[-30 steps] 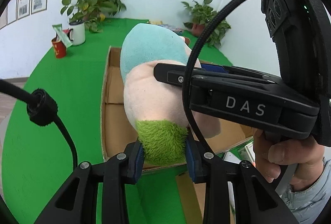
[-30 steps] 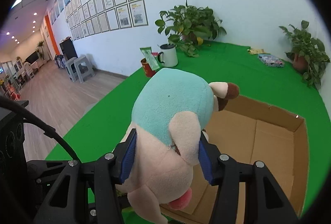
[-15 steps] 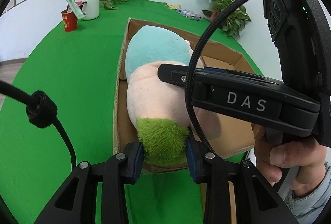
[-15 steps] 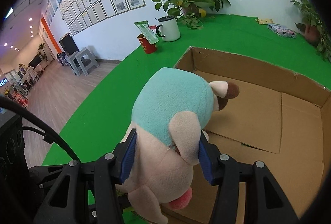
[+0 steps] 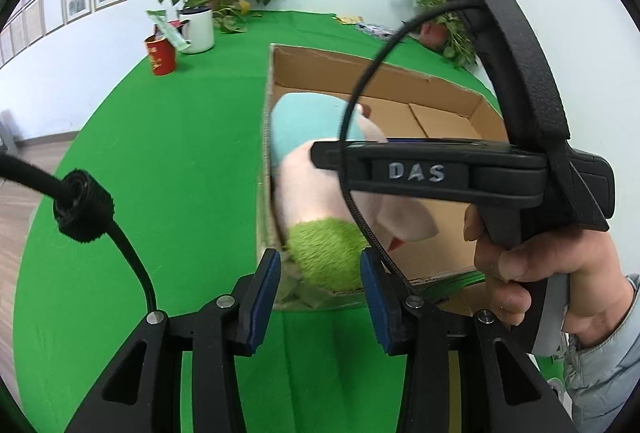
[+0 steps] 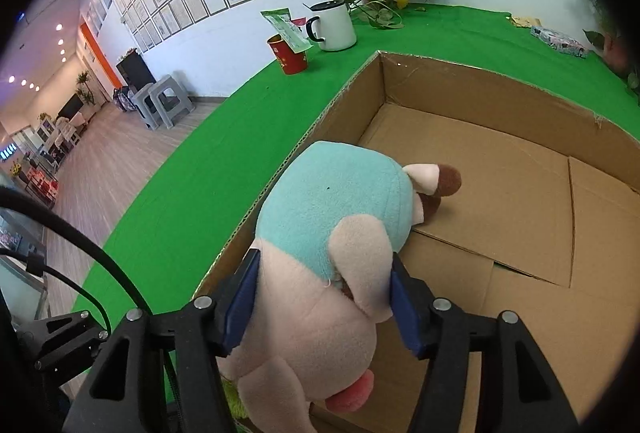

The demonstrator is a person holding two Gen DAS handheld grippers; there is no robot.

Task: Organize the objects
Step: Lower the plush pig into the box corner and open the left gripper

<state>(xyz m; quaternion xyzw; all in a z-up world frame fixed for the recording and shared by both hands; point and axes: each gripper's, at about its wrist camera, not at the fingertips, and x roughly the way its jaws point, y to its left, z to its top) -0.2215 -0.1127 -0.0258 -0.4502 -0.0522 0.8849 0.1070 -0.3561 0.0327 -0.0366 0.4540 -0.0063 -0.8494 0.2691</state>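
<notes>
Now the plush (image 6: 336, 233) is being released into the box (image 6: 500, 177), low against its near wall, as both the left tool (image 5: 320, 287) and right tool (image 6: 320, 297) have just been opening, so withdrawal upward is called for next.

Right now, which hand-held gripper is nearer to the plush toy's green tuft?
Left. The left hand-held gripper straddles the green tuft, pads just clear of it. The right hand-held gripper flanks the plush toy higher up, at its pink middle.
</notes>
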